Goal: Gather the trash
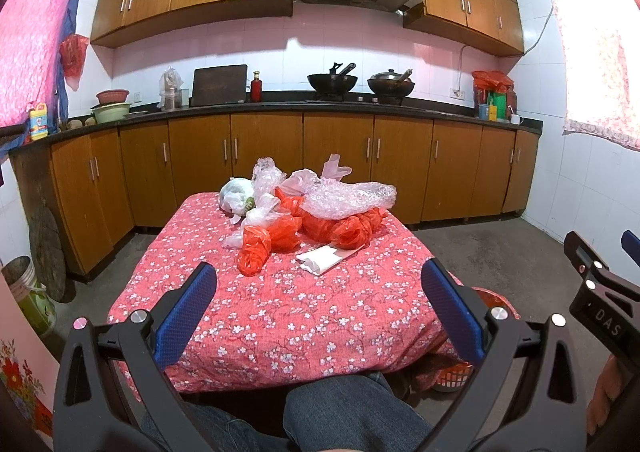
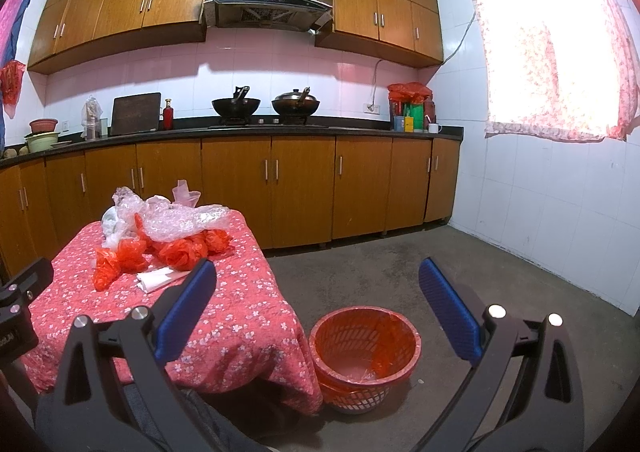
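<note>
Both tongs spread wide, nothing between the pads, both held low at the near edge of the worktop [image 1: 280,316], above the person's lap.

Left tongs [image 1: 320,308] point straight down the middle of the worktop. Right tongs [image 2: 318,308] sit off its right side, aimed at the floor and the red basket [image 2: 404,326], which stands on the floor just beside the worktop's near right corner. It has a red liner and looks empty apart from that.

Trash is all on the far half of the worktop, nothing collected yet by the look of it:
- folded white paper [image 1: 320,258], nearest item, flat on the cloth, long axis running diagonally from near-left to far-right
- crumpled red bags [image 1: 264,244], just left of and behind the paper
- bubble wrap [image 1: 348,199] draped over more red bags at the back
- pale knotted bag [image 1: 236,193] at far left

Key relation: the pile lies dead ahead of the left tongs, up and left of the right tongs. The paper sits near the left tongs' centreline, so left is better lined up for it. The right is nearer the basket.

Judgement: reach forward with the left, take the paper or the nearest red bag, then carry it right and down to the basket. Paper lies flat, so pinching an edge may be fiddly; the crumpled bag is the easier first grab.
</note>
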`<state>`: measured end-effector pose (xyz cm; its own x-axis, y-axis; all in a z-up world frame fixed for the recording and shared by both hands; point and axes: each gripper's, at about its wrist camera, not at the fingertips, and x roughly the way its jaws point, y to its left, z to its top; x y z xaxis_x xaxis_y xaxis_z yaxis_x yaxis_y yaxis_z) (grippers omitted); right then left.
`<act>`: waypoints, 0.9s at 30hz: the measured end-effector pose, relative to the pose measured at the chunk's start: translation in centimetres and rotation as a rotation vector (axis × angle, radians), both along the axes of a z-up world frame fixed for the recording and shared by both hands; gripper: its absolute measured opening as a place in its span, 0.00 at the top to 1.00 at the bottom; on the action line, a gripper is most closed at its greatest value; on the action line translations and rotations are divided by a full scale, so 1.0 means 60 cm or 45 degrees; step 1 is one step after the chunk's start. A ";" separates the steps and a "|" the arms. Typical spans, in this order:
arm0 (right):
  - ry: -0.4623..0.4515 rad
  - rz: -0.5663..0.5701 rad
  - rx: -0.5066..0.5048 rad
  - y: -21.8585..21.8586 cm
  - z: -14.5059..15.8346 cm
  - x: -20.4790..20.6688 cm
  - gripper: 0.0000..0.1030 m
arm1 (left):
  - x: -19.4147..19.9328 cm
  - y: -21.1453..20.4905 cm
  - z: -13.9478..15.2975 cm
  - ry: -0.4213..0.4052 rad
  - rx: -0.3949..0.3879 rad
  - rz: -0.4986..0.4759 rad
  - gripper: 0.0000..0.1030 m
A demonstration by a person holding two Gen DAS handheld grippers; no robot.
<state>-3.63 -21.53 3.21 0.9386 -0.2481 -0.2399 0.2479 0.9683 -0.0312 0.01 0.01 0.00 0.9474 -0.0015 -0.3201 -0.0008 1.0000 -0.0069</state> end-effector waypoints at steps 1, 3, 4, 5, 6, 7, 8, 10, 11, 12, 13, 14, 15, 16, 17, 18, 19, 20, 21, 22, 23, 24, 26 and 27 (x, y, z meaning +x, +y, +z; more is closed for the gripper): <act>0.000 0.000 0.001 0.000 0.000 0.000 0.04 | 0.000 0.000 0.000 0.000 0.000 0.000 0.02; 0.001 0.000 0.000 0.001 -0.001 0.000 0.04 | 0.000 0.000 0.000 0.001 -0.001 0.000 0.02; 0.000 0.000 0.001 0.000 -0.001 0.000 0.04 | 0.000 0.000 0.000 0.001 0.000 0.000 0.02; -0.001 0.000 0.000 0.001 -0.001 0.000 0.04 | 0.000 0.000 0.000 0.001 -0.001 -0.001 0.02; -0.001 0.000 0.000 0.001 -0.001 0.001 0.04 | 0.000 0.000 0.000 0.001 -0.001 -0.001 0.02; 0.000 0.001 0.000 0.002 -0.001 0.001 0.04 | 0.000 0.000 0.000 0.001 0.000 0.000 0.02; 0.001 0.001 0.001 0.001 -0.001 0.001 0.04 | 0.000 0.000 0.000 0.001 0.000 0.000 0.02; 0.000 0.001 0.000 0.002 -0.001 0.001 0.04 | 0.000 0.000 0.000 0.002 -0.001 0.000 0.02; 0.000 0.002 0.000 0.003 -0.001 0.001 0.04 | 0.000 0.000 0.000 0.001 -0.001 0.001 0.02; 0.000 0.000 0.001 0.003 -0.001 0.001 0.04 | 0.000 0.000 0.000 0.002 0.000 0.001 0.02; 0.000 0.000 0.001 0.003 -0.001 0.001 0.04 | 0.000 0.000 0.000 0.002 -0.001 0.000 0.02; 0.001 0.000 0.001 0.003 -0.001 0.001 0.04 | 0.000 0.000 0.000 0.002 -0.001 0.000 0.02; 0.001 0.000 0.002 0.004 -0.001 0.001 0.04 | 0.000 0.000 0.000 0.002 -0.001 0.000 0.02; 0.001 0.000 0.002 0.004 -0.001 0.001 0.04 | 0.000 0.000 0.000 0.003 -0.001 0.000 0.02; 0.001 0.001 0.001 0.004 -0.001 0.001 0.04 | 0.000 0.000 0.000 0.003 -0.001 0.000 0.02; 0.001 0.001 0.002 0.004 -0.001 0.002 0.04 | 0.000 0.000 0.000 0.003 -0.001 0.000 0.02; 0.002 0.001 0.001 0.004 -0.001 0.002 0.04 | 0.000 0.000 0.000 0.003 -0.001 0.000 0.02; 0.002 0.001 0.001 0.004 -0.001 0.002 0.04 | 0.000 0.000 0.000 0.003 -0.001 0.000 0.02; 0.002 0.001 0.002 0.004 -0.001 0.002 0.04 | 0.000 0.000 0.000 0.003 -0.001 0.000 0.02; 0.001 0.001 0.001 0.005 -0.001 0.002 0.04 | 0.000 0.000 0.000 0.003 -0.001 0.001 0.02; 0.002 0.000 0.001 0.005 -0.001 0.002 0.04 | 0.000 0.000 0.000 0.003 -0.001 0.001 0.02; 0.002 0.001 0.003 0.005 -0.001 0.002 0.04 | 0.000 0.000 0.000 0.003 -0.001 0.000 0.02; 0.002 0.000 0.002 0.005 -0.001 0.002 0.04 | 0.000 0.000 0.000 0.003 -0.002 0.000 0.02; 0.002 0.000 0.002 0.005 -0.001 0.003 0.04 | 0.000 0.000 0.000 0.004 -0.002 0.000 0.02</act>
<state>-3.48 -21.25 3.15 0.9382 -0.2474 -0.2420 0.2476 0.9684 -0.0301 0.04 0.01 -0.01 0.9464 -0.0020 -0.3231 -0.0008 1.0000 -0.0085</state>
